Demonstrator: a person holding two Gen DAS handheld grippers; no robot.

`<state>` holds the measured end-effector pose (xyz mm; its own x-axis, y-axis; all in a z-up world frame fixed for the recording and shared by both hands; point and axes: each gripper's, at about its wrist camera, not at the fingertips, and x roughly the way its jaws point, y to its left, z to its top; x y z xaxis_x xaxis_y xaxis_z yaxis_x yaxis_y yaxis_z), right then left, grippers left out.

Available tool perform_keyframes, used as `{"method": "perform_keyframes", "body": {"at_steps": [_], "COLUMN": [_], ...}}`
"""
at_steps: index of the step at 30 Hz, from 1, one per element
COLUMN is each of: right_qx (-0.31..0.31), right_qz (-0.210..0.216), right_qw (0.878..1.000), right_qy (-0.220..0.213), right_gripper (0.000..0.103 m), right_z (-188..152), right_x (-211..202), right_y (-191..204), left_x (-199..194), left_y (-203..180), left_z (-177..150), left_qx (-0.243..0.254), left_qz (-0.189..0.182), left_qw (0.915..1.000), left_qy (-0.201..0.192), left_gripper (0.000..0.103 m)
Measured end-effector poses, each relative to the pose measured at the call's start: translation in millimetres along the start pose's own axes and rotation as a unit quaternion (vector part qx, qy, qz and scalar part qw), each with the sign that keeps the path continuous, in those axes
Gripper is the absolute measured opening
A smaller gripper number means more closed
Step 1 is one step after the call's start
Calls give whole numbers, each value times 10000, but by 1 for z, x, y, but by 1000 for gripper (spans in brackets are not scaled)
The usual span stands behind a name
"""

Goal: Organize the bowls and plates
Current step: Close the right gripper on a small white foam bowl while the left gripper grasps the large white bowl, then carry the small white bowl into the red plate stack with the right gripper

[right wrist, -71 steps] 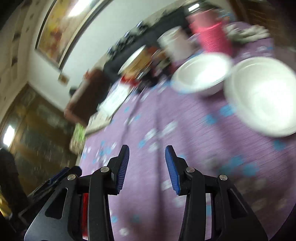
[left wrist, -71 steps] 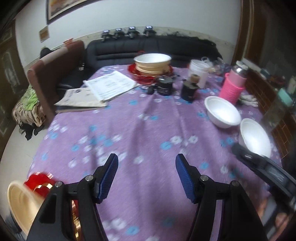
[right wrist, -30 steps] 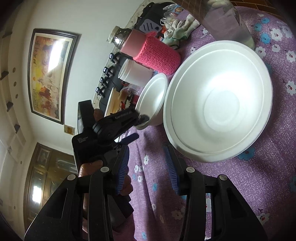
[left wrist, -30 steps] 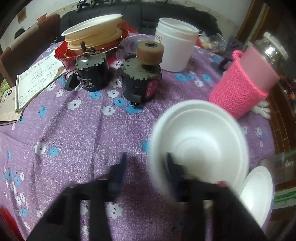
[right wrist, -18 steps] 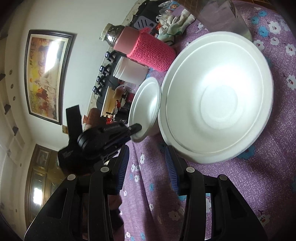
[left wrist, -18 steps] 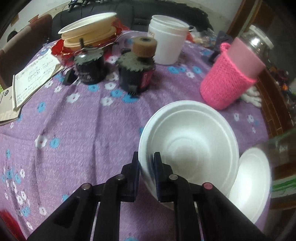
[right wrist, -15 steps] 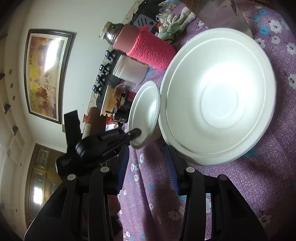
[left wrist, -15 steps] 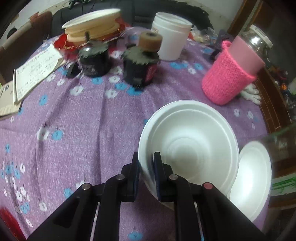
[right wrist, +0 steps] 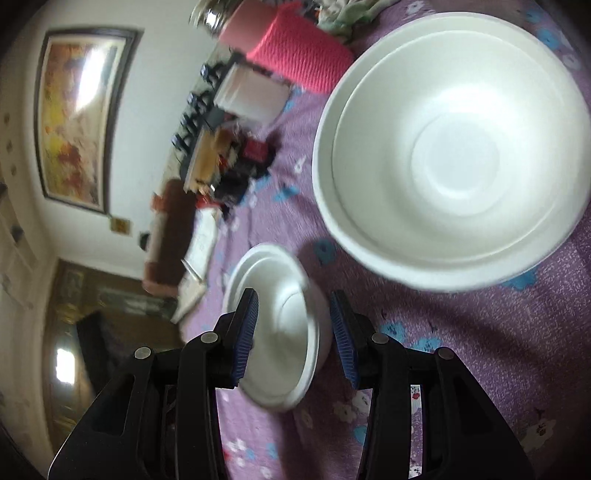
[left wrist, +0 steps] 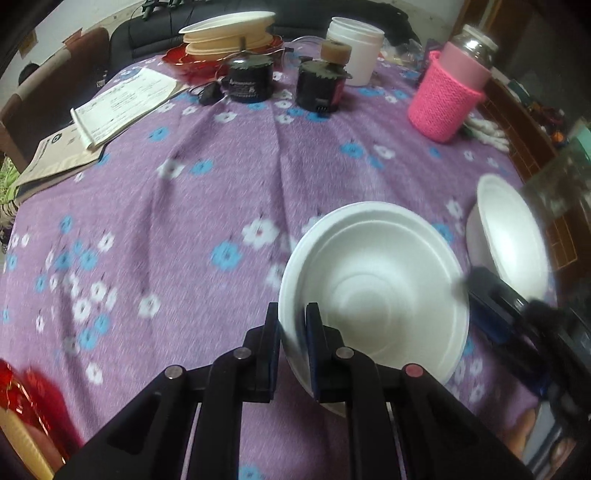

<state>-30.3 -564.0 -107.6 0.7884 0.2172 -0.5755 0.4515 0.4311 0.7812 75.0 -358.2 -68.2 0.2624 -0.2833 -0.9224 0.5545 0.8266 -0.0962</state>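
A white foam bowl [left wrist: 373, 291] is pinched at its near rim by the left claw [left wrist: 292, 332], the two pads clamped tight on the thin wall. The bowl is carried tilted over the purple flowered cloth of the surface [left wrist: 207, 206], and whether its far edge touches the cloth cannot be told. So the step in hand looks like a carry: one bowl picked up and on its way to be stacked. To its right, a second white foam bowl [left wrist: 506, 240] sits near the surface's right edge, and the right claw [left wrist: 495, 306] is seen as a dark blur between the two. In the right wrist view the right claw [right wrist: 293, 332] stands part open with nothing pressed by its blue pads [right wrist: 246, 332]; the carried bowl [right wrist: 280, 332] shows between them but beyond, held only by the left. The second bowl [right wrist: 450, 147] fills the upper right, upright on the cloth. Next, by this reading, the carried bowl needs to be levelled, centred over its partner and released only once nested; foam this light could tip or skid if dropped askew.

Around the surface, left to right: papers [left wrist: 122, 99], a stack of cream plates on a red dish [left wrist: 229, 37], two dark motor-like parts [left wrist: 284, 81], a white tub [left wrist: 356, 48], a flask in a pink knitted sleeve [left wrist: 448, 96]. Behind, a black sofa [left wrist: 147, 33] and a brown chair [left wrist: 48, 96] are set against a pale wall with a framed painting [right wrist: 77, 122].
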Motion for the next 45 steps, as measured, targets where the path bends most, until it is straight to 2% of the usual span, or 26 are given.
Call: {"method": "perform_keyframes", "body": {"at_steps": [5, 9, 10, 12, 17, 25, 31, 41, 45], "right_qx": [-230, -271, -285, -321, -380, -650, -916, -1682, -1913], "right_qz": [-257, -254, -324, -454, -361, -238, 107, 787, 934], "right_qw": [9992, 9988, 9987, 9982, 9984, 9976, 9957, 9826, 9768], "right_qy": [196, 306, 267, 205, 226, 13, 36, 82, 242], "right_gripper": [40, 39, 36, 21, 10, 10, 10, 11, 11], "right_z": [-6, -9, -9, -10, -12, -18, -33, -96, -123], "right_x": [13, 21, 21, 22, 23, 14, 10, 4, 9], "right_y": [5, 4, 4, 3, 5, 19, 37, 108, 137], "left_x": [-3, -2, -2, -1, -1, -18, -44, -122, -146], "left_y": [4, 5, 6, 7, 9, 12, 30, 81, 110], "left_z": [-8, -11, -11, -12, -15, -23, -38, -85, -106], "left_qx": [-18, -28, -50, -104, -201, -304, -449, -709, -881], "left_qz": [-17, -1, -8, -60, -80, 9, 130, 758, 865], "left_qw": [10000, 10000, 10000, 9999, 9998, 9991, 9970, 9845, 9799], "left_qy": [29, 31, 40, 41, 13, -309, -619, -1412, -1567], "left_gripper": [12, 12, 12, 12, 12, 12, 13, 14, 13]}}
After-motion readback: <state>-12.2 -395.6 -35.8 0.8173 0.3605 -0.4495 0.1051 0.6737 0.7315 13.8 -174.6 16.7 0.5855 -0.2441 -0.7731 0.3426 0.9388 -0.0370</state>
